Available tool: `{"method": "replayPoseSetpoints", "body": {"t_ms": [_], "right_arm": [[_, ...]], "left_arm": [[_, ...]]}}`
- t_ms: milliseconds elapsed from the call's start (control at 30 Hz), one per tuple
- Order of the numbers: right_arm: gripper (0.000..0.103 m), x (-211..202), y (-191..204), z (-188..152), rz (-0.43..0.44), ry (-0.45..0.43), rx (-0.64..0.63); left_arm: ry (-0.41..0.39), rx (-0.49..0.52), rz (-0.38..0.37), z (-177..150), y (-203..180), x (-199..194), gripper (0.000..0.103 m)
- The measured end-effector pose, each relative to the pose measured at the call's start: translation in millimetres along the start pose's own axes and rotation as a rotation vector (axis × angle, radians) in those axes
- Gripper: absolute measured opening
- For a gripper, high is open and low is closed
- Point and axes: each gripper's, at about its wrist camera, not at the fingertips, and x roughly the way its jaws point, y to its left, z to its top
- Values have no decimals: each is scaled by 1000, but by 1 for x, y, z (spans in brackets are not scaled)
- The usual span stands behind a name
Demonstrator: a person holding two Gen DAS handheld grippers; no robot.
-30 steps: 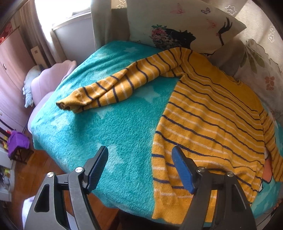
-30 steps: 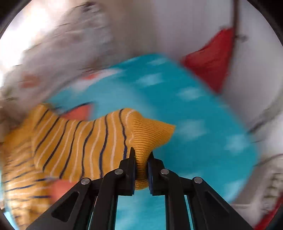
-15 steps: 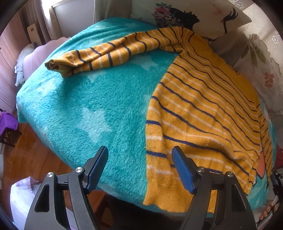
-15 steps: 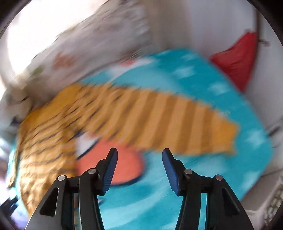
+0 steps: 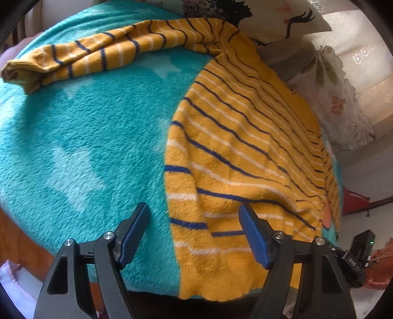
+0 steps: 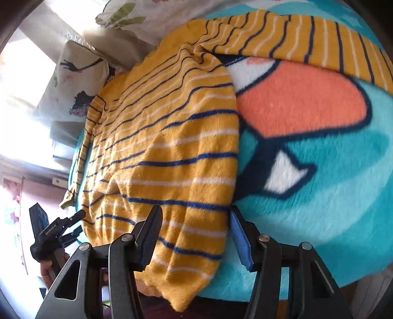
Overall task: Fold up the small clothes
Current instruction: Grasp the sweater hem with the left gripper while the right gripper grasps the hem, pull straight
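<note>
A yellow sweater with navy and white stripes lies flat on a teal fleece blanket. Its left sleeve stretches out to the left and its right sleeve lies spread to the right. My left gripper hangs open just above the hem's left corner, the sweater's edge running between its blue pads without touching them. My right gripper hovers over the hem's right corner of the sweater. Its jaws are opening, with the cloth below and between them but not pinched.
Patterned pillows lean at the far end of the blanket. The blanket carries an orange and white cartoon print. Wooden floor shows beyond its near edge. A hand holding the left gripper appears at the lower left of the right wrist view.
My right gripper let go of the sleeve cuff, opened, and swung down over the hem's right corner. My left gripper tilted down and sank closer to the hem.
</note>
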Motion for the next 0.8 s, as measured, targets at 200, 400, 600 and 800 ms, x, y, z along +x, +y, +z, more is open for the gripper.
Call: {"method": "replayPoseSetpoints", "body": {"t_ms": [200,400,600,800], "right_arm": [[62,2,2,-8,77,-12,66],[62,5,18,-23,56,-40,44],[19,16,34,-25,-64,-44,-13],[10,7,39,-32,-13,-12,-47]], "left_arm": [[83,9,-176,7,2,8,46],[112,97,-161,-5,-11,13,46],[133,154,-83,-5,-18,16,8],[109,201,-31,-14,-9,-12,7]]}}
